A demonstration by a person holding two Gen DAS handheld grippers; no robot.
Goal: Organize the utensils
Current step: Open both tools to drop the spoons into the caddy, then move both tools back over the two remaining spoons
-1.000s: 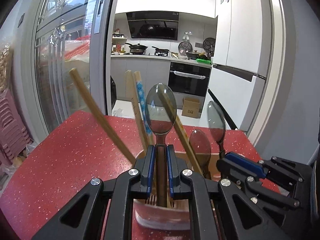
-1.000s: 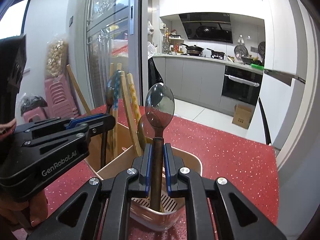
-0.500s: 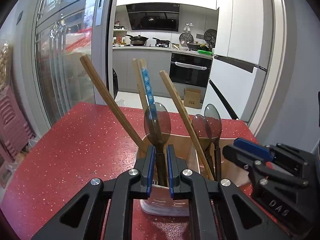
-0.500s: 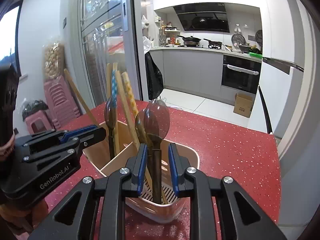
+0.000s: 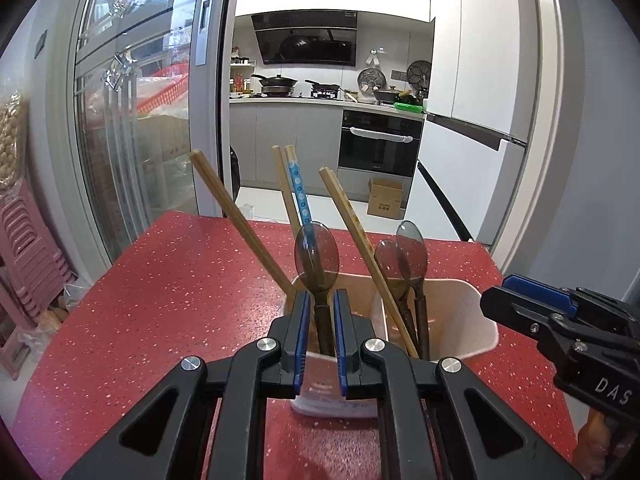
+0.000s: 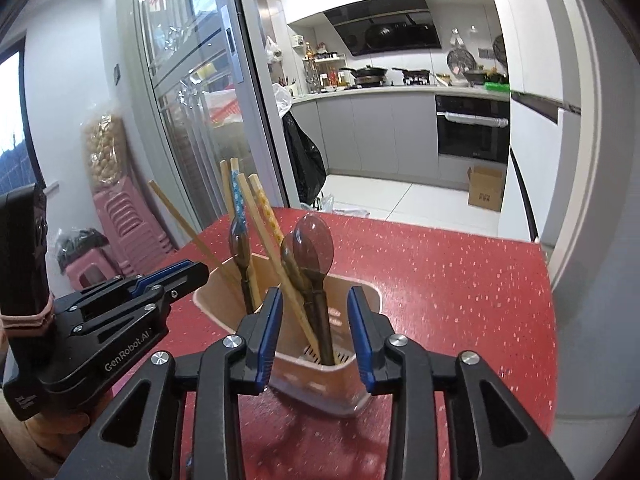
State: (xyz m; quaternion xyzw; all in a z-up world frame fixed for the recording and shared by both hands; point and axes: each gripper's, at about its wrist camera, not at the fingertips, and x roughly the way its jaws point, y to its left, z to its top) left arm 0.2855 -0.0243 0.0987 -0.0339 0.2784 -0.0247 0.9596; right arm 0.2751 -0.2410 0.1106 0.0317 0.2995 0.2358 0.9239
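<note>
A pale two-compartment holder [image 5: 448, 280] [image 6: 312, 380] stands on the red countertop with several chopsticks [image 5: 236, 220] [image 6: 240, 196] and dark translucent spoons in it. My left gripper [image 5: 321, 304] [image 6: 196, 272] is shut to a narrow slit. Beyond its tips one spoon [image 5: 317, 256] [image 6: 239, 246] stands free in the left compartment. My right gripper [image 6: 316, 320] [image 5: 500, 300] is opening. Its blue pads stand wide on either side of a spoon [image 6: 313, 242] and do not touch it. That spoon rests in the right compartment beside another spoon [image 6: 288, 252] [image 5: 390, 260].
The red speckled countertop [image 5: 160, 300] ends just behind the holder and at the right. A glass sliding door [image 5: 132, 140] and stacked pink stools [image 6: 120, 220] stand to the left. Past the doorway lie a kitchen floor and a cardboard box [image 5: 384, 200].
Both grippers have drawn back and up from the holder. The right jaws opened and let go of their spoon. The left gripper slid off its spoon, which now stands lower in the holder.
</note>
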